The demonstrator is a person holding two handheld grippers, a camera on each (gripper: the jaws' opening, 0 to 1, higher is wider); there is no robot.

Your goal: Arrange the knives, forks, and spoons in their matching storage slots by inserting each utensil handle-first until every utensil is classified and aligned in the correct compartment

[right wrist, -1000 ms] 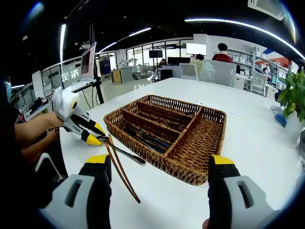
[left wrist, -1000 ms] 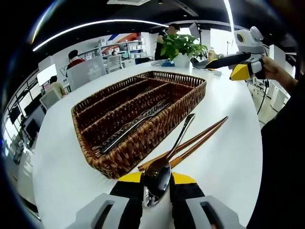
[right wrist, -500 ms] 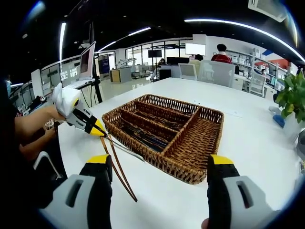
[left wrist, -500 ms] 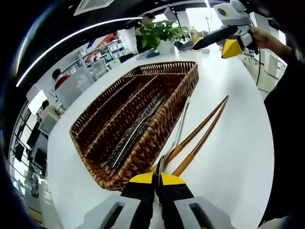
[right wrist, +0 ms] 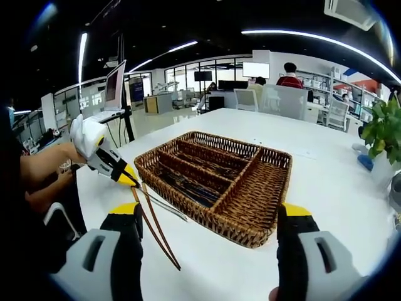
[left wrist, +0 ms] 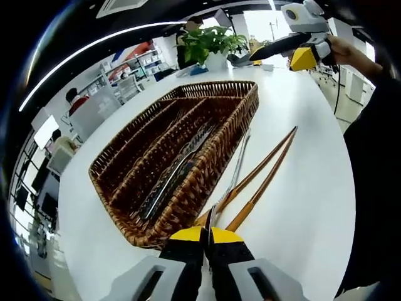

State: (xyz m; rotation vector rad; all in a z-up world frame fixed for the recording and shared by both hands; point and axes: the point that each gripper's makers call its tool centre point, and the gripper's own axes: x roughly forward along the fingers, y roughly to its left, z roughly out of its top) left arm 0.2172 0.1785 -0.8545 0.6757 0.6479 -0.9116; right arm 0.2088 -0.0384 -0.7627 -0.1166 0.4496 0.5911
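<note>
Pinching spoon (left wrist: 235, 166) in left tool (left wrist: 207, 241); right tool (right wrist: 207, 219) agape.

L gripper (left wrist: 207, 241) jaws pinched tight, a hand (right wrist: 47, 166) behind it; R gripper (right wrist: 210, 219) up high, jaws spread wide, nothing between

left gripper view: sits low behind its own yellow-tipped left gripper (left wrist: 208, 241), facing along the brown woven wicker basket (left wrist: 119, 207), close by.
right gripper view: sits behind its own right gripper (right wrist: 210, 219), facing the basket (right wrist: 250, 227) from the opposite side, slightly farther.
shared: basket, white table (left wrist: 301, 207), wooden chopsticks (right wrist: 153, 229).
</note>
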